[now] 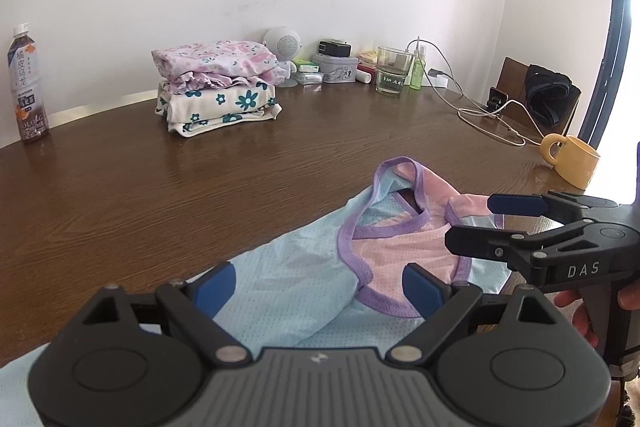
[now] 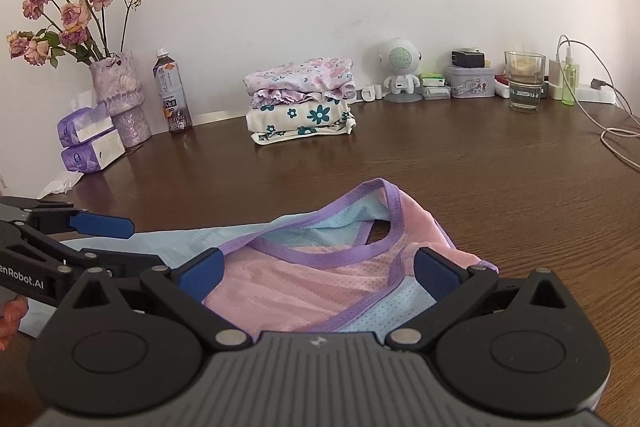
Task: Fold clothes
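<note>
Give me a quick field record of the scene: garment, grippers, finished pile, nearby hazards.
garment: blue-and-pink mesh top with purple trim, lying flat and unfolded on the table
left gripper: open, over the blue part, holding nothing
right gripper: open, over the pink neckline area, holding nothing
finished pile: folded floral clothes stacked by the wall
hazards: yellow mug and charging cable to the right of the garment

Garment (image 2: 320,267) spread on the table (image 2: 500,171) at its near edge, folded stack (image 2: 300,99) behind it near the wall, bottle (image 2: 172,93) and vase (image 2: 120,95) left of the stack, glass (image 2: 525,81) to its right.
</note>
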Motion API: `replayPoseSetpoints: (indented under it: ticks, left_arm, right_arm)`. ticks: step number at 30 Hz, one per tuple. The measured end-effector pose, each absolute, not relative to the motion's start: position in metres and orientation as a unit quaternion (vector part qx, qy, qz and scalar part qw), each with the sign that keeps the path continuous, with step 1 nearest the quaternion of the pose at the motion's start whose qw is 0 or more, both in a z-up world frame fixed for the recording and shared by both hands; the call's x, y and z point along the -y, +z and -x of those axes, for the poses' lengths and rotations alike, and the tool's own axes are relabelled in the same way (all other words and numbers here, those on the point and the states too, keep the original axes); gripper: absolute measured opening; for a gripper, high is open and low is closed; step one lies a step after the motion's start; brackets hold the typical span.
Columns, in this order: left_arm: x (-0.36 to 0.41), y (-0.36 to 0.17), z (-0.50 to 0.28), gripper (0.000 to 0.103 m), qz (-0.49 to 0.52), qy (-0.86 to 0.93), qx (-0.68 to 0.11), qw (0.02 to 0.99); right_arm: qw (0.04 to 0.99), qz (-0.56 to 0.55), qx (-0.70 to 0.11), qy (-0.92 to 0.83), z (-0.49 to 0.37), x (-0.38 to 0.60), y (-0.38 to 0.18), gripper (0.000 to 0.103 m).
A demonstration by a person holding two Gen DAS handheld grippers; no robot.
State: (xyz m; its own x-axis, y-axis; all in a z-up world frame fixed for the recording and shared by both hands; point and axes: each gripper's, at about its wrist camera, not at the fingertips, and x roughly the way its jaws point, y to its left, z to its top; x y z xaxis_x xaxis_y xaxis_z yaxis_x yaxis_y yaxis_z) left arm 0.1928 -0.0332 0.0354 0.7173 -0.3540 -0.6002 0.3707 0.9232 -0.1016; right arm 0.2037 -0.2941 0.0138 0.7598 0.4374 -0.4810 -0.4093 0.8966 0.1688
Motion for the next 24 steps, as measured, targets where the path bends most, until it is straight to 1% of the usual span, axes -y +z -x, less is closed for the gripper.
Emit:
replayPoseSetpoints:
  ticks: [24]
  left_arm:
    - [0.043, 0.036, -0.203, 0.090, -0.007, -0.206, -0.326, 0.923]
  right_arm:
    - [0.939, -0.017, -0.263, 0.222, -0.210, 0.299, 0.016, 0.103]
